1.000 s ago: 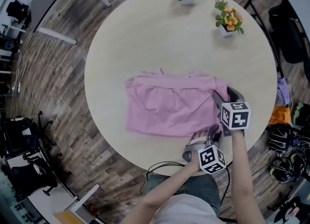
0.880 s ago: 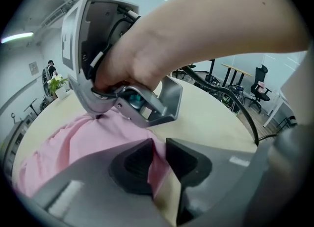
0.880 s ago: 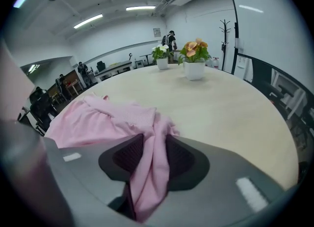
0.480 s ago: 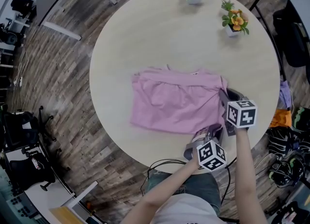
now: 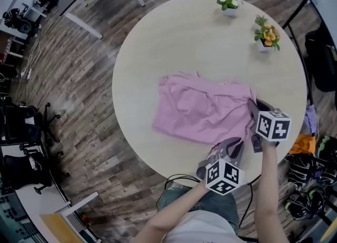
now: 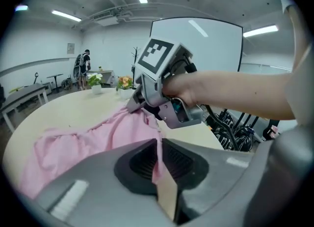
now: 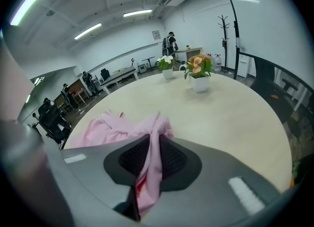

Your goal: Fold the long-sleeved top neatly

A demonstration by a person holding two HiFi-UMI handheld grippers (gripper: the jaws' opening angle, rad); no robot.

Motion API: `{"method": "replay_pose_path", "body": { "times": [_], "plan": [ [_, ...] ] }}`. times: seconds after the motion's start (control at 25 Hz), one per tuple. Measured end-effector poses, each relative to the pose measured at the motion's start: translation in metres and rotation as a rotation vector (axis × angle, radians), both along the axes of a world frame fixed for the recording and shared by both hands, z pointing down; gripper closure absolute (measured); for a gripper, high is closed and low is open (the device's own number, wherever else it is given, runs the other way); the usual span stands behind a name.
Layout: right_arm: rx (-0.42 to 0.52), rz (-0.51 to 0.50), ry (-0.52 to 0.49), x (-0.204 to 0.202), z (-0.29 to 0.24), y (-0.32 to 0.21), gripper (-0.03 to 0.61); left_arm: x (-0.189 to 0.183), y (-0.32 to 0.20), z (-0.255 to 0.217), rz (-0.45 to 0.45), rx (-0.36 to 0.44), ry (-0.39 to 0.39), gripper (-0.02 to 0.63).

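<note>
The pink long-sleeved top (image 5: 202, 113) lies partly folded on the round beige table (image 5: 174, 52). Its right edge is drawn up off the surface. My right gripper (image 5: 253, 111) holds the far right corner; its jaws have just been closing, and in the right gripper view a bunched fold of pink cloth (image 7: 149, 164) is pinched between them. My left gripper (image 5: 235, 144) holds the near right corner by the table's front edge. In the left gripper view its jaws (image 6: 159, 147) are shut on a thin strip of the top, with the right gripper (image 6: 133, 104) just beyond.
Two small flower pots stand at the table's far side, white flowers (image 5: 229, 0) and orange flowers (image 5: 266, 34). Bags and cables (image 5: 310, 184) lie on the floor at right. Office chairs (image 5: 23, 147) stand at left. People stand far off in the room (image 7: 169, 42).
Both grippers have risen with the top's right edge, which now bunches and lifts off the table. The left gripper has rolled as it rose.
</note>
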State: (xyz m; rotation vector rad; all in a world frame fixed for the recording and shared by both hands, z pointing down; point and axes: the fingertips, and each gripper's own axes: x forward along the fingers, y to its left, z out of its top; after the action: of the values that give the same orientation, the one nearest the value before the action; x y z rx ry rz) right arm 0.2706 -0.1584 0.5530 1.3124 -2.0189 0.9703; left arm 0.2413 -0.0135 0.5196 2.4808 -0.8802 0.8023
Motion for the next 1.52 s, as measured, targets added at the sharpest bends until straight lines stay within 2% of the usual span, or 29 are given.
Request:
{"method": "replay_pose_path", "body": {
  "times": [0.32,0.64,0.96,1.52],
  "plan": [
    [0.005,-0.007,-0.044,-0.037,-0.042,-0.012,0.495,-0.047,-0.009,-0.051,-0.137,0.085,0.091,0.582],
    [0.045,-0.057,-0.013,-0.098,-0.074,-0.025,0.495,-0.103,-0.019,-0.079,-0.239,0.129,0.161,0.581],
    [0.052,-0.05,0.055,-0.156,-0.084,-0.031,0.494,-0.17,-0.027,-0.085,-0.284,0.1,0.237,0.58],
    [-0.004,-0.071,0.236,-0.246,-0.043,-0.037,0.49,-0.256,-0.032,-0.042,-0.301,-0.028,0.26,0.575]
  ]
}}
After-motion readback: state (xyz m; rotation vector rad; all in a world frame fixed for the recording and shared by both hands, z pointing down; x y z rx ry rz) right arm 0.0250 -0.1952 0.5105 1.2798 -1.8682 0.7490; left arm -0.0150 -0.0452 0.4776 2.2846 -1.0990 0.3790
